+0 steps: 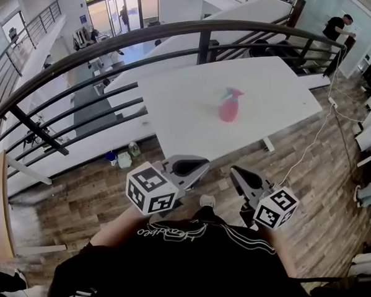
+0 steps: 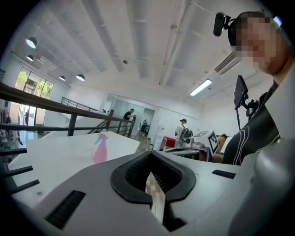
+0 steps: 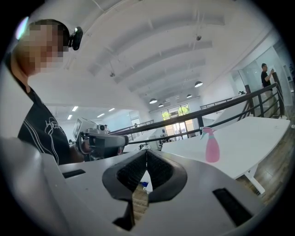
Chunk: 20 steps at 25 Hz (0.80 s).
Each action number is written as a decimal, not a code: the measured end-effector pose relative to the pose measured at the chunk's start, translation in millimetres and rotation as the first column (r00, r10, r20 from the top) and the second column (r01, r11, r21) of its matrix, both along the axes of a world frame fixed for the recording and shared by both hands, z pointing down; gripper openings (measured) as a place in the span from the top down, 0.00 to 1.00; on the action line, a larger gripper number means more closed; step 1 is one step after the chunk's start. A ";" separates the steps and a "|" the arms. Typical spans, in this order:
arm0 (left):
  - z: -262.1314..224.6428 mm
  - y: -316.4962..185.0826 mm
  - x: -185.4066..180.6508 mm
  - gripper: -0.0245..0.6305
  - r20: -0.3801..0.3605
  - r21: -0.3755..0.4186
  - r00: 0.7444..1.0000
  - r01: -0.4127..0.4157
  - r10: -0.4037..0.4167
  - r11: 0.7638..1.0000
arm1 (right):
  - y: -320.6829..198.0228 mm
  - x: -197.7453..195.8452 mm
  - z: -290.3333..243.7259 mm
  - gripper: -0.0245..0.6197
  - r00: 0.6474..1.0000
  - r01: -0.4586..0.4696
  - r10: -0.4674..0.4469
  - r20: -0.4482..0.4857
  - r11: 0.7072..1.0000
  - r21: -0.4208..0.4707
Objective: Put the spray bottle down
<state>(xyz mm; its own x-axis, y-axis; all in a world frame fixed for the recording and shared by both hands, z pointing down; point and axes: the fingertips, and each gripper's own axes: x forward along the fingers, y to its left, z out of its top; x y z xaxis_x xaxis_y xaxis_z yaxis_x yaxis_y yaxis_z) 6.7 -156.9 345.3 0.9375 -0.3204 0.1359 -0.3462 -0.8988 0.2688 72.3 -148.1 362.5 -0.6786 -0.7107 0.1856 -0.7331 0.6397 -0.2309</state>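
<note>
Closest in the head view is a dark shirt [image 1: 179, 257]. Just ahead of it the left hand-held gripper [image 1: 195, 165] and the right hand-held gripper [image 1: 236, 171] hang side by side above a wooden floor [image 1: 83, 200]. Ahead of both and well apart from them, a pink spray bottle [image 1: 228, 105] stands on a white surface [image 1: 183, 107], with neither gripper touching it.

Seen from the left gripper view, the left hand-held gripper [image 2: 150, 154] has its jaws pressed together with nothing between them. The spray bottle [image 2: 100, 148] stands upright ahead and to the left on the surface [image 2: 55, 154].

From the right gripper view, the right hand-held gripper [image 3: 146, 152] is likewise closed and empty. The spray bottle [image 3: 211, 145] stands ahead and to the right on the surface [image 3: 251, 136], in front of a dark railing [image 3: 221, 113].
</note>
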 end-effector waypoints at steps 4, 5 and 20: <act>-1.3 7.1 -0.1 0.95 0.001 -0.001 1.000 0.001 -0.001 1.000 | 7.5 1.3 -2.1 0.94 1.000 -0.006 0.006 0.002 1.000 0.002; -1.4 9.1 -0.1 0.95 0.002 0.000 1.000 0.001 -0.001 1.000 | 9.1 1.4 -2.6 0.94 1.000 -0.006 0.006 0.003 1.000 0.005; 5.1 23.9 13.7 0.95 0.008 -0.018 1.000 -0.010 0.010 1.000 | 23.5 13.5 1.0 0.94 1.000 -0.019 0.019 0.019 1.000 0.005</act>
